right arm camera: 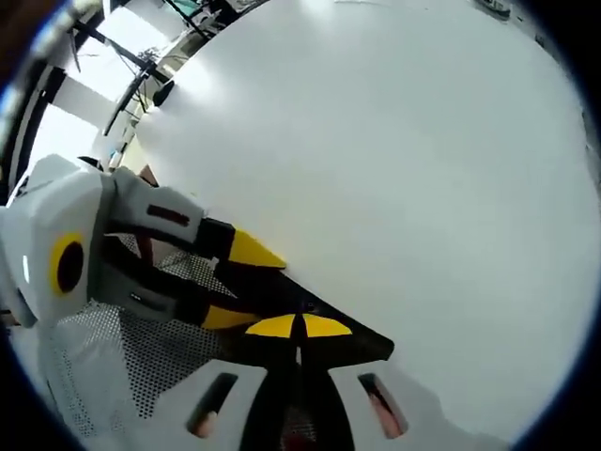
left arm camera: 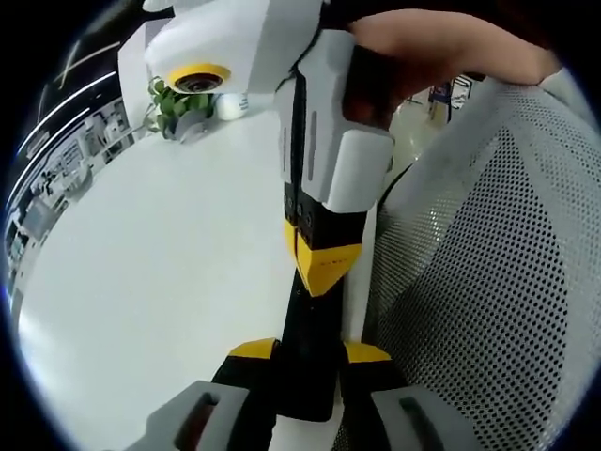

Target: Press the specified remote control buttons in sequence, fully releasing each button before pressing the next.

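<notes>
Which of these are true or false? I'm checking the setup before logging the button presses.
1. The left gripper clamps the black remote between its jaws. True.
2. The right gripper is wide open. False: its yellow tips are closed together, at the remote.
3. A green plant stands on the white table. True.
4. A red cloth covers the table. False: the surface is bare white.

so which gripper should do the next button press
Right gripper: its shut fingers sit tip-down on the remote, likely ready to press. The left gripper is busy, clamped on the remote to steady it.
</notes>
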A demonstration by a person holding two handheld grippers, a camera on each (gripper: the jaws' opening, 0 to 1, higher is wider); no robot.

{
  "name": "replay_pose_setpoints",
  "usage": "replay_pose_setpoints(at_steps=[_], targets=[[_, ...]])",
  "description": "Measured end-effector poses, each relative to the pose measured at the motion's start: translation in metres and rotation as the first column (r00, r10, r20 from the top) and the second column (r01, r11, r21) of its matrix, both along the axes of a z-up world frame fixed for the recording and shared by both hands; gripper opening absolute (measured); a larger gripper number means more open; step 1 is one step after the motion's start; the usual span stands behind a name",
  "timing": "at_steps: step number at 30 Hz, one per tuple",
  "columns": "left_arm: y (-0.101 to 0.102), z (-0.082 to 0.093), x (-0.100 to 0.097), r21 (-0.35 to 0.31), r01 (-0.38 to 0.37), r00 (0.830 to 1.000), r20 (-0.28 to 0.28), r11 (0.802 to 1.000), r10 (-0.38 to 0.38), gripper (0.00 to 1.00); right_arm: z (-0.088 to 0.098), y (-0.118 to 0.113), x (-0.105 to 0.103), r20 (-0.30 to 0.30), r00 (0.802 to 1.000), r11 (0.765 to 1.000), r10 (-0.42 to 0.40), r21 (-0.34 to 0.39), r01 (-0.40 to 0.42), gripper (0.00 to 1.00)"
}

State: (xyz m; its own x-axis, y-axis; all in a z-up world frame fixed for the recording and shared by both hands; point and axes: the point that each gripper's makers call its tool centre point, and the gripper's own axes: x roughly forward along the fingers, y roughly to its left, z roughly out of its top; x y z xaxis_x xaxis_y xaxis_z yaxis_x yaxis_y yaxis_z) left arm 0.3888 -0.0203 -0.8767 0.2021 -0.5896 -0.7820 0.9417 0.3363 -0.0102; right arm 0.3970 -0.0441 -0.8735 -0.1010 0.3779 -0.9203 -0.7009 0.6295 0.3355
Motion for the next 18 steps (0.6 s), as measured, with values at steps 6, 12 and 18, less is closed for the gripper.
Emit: replay_pose_setpoints(at_steps=[6, 12, 18], targets=[[-0.001, 0.000, -0.001, -0.003, 0.001, 1.000, -0.001, 1.000, -0.001, 0.27, 0.003, 0.003, -0.006, 0.031, 0.997, 0.997, 0.074, -0.021, -0.073, 0.00], [0.000, 0.000, -0.001, -0.002, 0.002, 1.000, 0.001, 1.000, -0.002, 0.26, 0.004, 0.001, -0.004, -0.018, 1.000, 1.000, -0.010, -0.007, 0.010, 0.00], [0.000, 0.001, 0.000, 0.000, 0.001, 1.000, 0.003, 1.000, -0.001, 0.25, 0.004, -0.001, 0.003, -0.004, 0.999, 0.999, -0.051, -0.012, 0.050, 0.00]])
